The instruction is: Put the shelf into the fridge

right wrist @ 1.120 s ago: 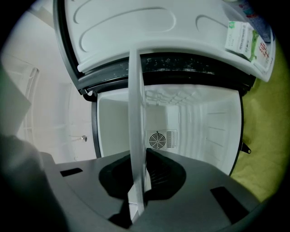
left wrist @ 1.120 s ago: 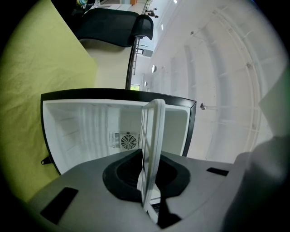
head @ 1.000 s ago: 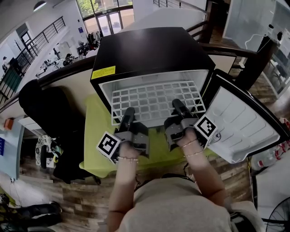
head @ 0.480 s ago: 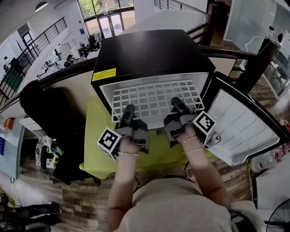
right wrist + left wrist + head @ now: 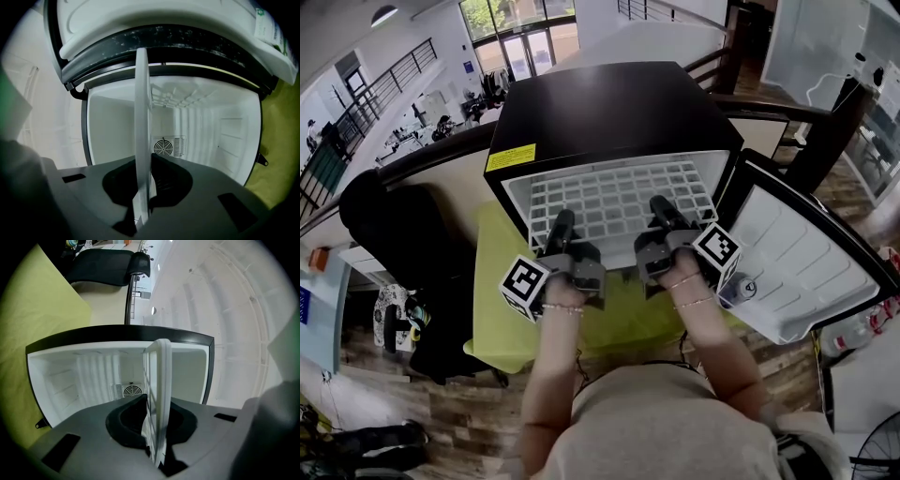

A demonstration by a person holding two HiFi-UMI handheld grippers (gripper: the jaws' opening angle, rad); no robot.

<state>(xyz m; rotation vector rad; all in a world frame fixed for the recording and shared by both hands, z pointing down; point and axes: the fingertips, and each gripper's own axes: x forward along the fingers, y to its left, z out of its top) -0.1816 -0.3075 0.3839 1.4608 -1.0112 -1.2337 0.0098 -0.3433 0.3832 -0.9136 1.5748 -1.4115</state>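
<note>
At the open mouth of the fridge [image 5: 609,103], 12 o'clock from you, the white wire shelf [image 5: 614,199] lies level, partway in. Your left gripper [image 5: 562,223] at 11 o'clock and right gripper [image 5: 660,208] at 1 o'clock each have jaws clamped on its near edge.

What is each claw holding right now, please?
Left claw: shut on the wire shelf.
Right claw: shut on the same wire shelf.

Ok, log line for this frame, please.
shelf: partly in fridge | left hand-held gripper: shut on shelf | right hand-held gripper: shut on shelf | door: open
</note>
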